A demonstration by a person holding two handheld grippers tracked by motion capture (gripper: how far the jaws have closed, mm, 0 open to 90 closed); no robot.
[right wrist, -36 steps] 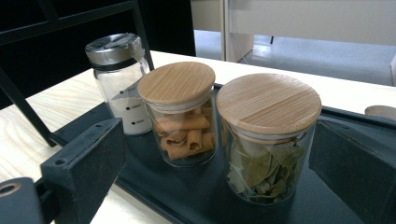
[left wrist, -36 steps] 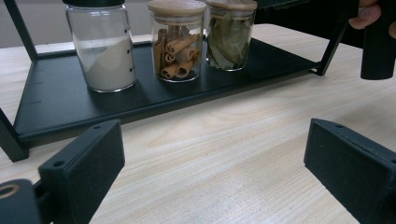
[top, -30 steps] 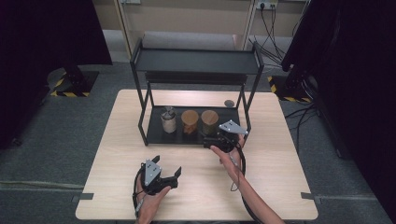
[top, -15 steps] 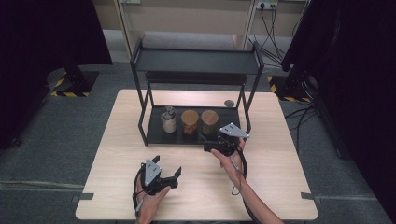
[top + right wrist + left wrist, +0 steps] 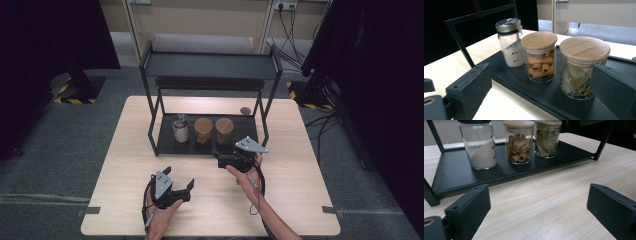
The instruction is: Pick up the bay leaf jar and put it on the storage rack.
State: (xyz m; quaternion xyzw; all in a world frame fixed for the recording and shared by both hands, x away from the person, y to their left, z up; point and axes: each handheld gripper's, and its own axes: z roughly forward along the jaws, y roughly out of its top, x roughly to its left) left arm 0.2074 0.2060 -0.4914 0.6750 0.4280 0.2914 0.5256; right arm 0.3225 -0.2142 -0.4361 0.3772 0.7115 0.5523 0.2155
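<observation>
A black two-tier rack stands on the wooden table. Its lower tray holds three jars in a row. They are a metal-lidded shaker of white powder, a wood-lidded jar of cinnamon sticks and a wood-lidded jar of bay leaves. My right gripper is open just in front of the tray, facing the cinnamon and bay leaf jars. My left gripper is open and empty, resting low over the table's front.
A small dark round object lies on the table behind the rack's right legs. The rack's upright posts flank the tray. Bare tabletop stretches right of the right hand and left of the left hand.
My right gripper has shifted slightly left in front of the tray. The left gripper and the jars have stayed put.
</observation>
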